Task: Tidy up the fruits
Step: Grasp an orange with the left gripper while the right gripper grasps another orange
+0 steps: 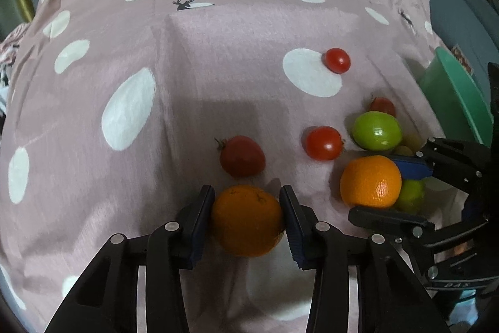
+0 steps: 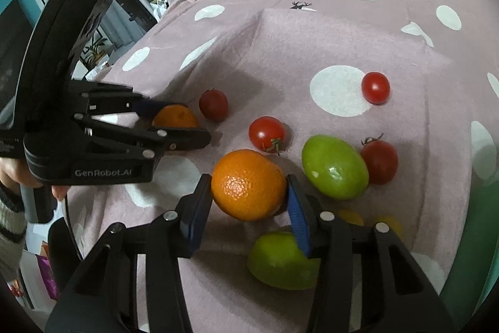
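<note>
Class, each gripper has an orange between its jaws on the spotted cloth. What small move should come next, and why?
Probably lift both oranges straight up off the cloth. The left gripper has its jaws pressed on one orange, and the right gripper clamps the other orange. Tomatoes and a green fruit lie close by, so rising first avoids knocking them.

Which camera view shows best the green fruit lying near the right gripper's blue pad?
The right wrist view: the round green fruit shows broadly beside the right gripper. In the left wrist view the same fruit is mostly hidden behind the shiny orange.
</note>
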`<state>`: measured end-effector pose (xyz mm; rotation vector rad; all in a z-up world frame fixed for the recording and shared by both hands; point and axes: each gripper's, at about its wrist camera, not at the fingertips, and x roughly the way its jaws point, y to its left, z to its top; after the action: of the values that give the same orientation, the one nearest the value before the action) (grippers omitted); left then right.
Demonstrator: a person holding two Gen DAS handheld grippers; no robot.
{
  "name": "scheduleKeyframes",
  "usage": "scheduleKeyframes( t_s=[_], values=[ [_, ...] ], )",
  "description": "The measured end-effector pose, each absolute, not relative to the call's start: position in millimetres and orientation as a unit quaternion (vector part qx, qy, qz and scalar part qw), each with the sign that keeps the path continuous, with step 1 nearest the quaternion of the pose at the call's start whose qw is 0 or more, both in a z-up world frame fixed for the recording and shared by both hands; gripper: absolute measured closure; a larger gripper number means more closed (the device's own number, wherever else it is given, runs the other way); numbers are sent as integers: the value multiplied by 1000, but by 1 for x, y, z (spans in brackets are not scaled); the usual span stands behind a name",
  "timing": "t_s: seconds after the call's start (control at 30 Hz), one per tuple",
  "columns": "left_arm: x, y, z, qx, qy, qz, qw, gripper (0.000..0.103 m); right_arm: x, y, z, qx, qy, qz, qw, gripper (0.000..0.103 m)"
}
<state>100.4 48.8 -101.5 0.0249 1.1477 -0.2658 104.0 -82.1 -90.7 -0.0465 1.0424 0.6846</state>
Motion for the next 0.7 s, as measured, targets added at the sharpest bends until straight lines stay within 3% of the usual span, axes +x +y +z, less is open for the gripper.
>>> scheduleKeyframes(
  t_s=[0.7],
  values=[
    [48, 33, -52, -50, 483, -135, 864, 59, 61, -121, -47, 15, 443, 318, 838, 56]
  ],
)
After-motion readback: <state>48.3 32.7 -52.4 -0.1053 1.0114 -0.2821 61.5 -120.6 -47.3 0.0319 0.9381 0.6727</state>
